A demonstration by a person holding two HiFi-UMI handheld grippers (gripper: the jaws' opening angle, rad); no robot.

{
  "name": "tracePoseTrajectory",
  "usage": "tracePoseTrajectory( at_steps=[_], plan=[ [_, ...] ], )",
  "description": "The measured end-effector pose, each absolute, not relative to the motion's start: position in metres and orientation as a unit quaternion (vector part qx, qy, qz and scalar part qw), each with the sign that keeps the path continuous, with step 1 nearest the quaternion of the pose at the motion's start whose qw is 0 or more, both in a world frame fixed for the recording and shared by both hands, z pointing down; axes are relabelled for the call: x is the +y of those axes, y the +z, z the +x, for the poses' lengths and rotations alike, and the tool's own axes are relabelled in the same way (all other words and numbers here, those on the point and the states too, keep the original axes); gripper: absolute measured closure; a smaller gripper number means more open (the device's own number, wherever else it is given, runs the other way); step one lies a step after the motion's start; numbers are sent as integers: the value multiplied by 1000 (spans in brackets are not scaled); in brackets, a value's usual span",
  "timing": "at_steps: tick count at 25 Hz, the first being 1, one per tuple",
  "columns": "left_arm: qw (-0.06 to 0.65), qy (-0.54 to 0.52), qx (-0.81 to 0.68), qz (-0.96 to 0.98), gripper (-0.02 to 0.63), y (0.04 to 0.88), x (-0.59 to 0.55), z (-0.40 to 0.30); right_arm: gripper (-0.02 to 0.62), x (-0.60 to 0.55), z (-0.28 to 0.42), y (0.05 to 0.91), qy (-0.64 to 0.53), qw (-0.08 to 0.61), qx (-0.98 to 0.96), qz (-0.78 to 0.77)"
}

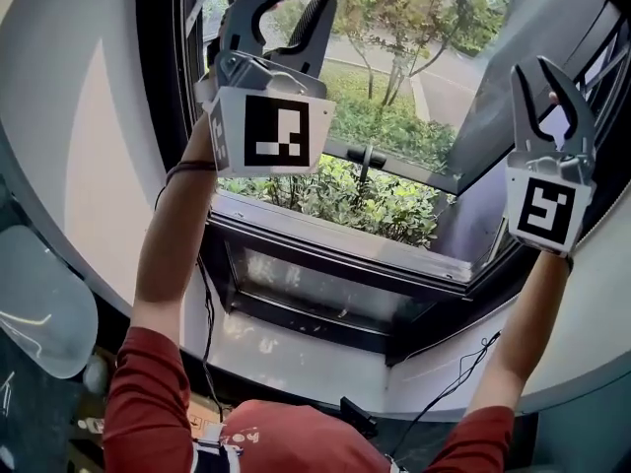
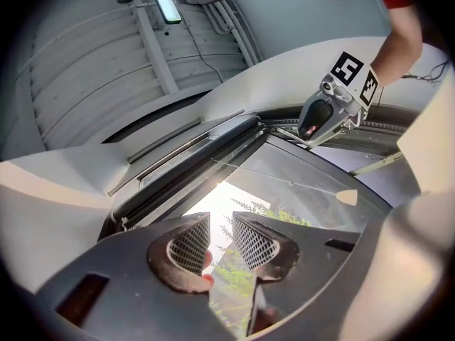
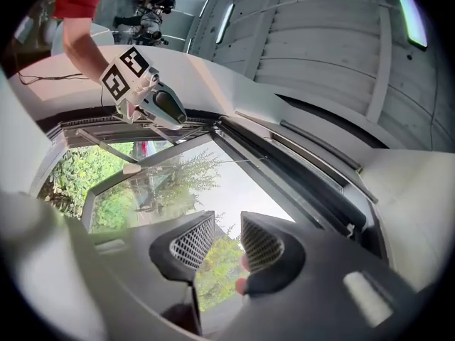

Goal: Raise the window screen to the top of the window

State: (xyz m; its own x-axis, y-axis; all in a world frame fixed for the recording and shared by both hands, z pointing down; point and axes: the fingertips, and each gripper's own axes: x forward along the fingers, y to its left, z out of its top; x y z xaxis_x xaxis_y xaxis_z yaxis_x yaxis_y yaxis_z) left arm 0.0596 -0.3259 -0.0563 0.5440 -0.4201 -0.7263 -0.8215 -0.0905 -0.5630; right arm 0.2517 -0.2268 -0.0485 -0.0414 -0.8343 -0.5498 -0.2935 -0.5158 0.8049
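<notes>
The dark-framed window [image 1: 335, 254] stands swung outward. Just below its top rail [image 2: 199, 165] runs a thin cord with a beige pull tab [image 2: 347, 197] (the screen's mesh is too faint to tell).

Shows right gripper [image 3: 227, 234] gaping empty at 6 o'clock against window [image 3: 238, 180], left gripper [image 3: 170, 114] at 10 o'clock by frame [image 3: 291, 163].

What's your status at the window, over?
Left tongs and right tongs open, empty. Window screen looks rolled up top, pull tab hanging. Nothing in the way.
</notes>
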Motion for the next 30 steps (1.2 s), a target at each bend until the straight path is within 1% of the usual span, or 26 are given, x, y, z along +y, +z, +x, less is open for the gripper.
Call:
tracePoseTrajectory(
  at_steps=[10,15,21,30],
  plan=[
    [469,201,427,-746,522,-8,-317,58,472,-210,257,6,-555,184,-469,662],
    [455,187,421,-762,522,20,-319,66,472,-205,255,31,-543,146,-497,661],
    [422,180,408,-789,522,60,-317,70,472,-194,263,63,-511,93,-520,678],
    [359,150,411,-824,522,136,-321,66,472,-180,269,118,-462,67,-542,699]
  ],
)
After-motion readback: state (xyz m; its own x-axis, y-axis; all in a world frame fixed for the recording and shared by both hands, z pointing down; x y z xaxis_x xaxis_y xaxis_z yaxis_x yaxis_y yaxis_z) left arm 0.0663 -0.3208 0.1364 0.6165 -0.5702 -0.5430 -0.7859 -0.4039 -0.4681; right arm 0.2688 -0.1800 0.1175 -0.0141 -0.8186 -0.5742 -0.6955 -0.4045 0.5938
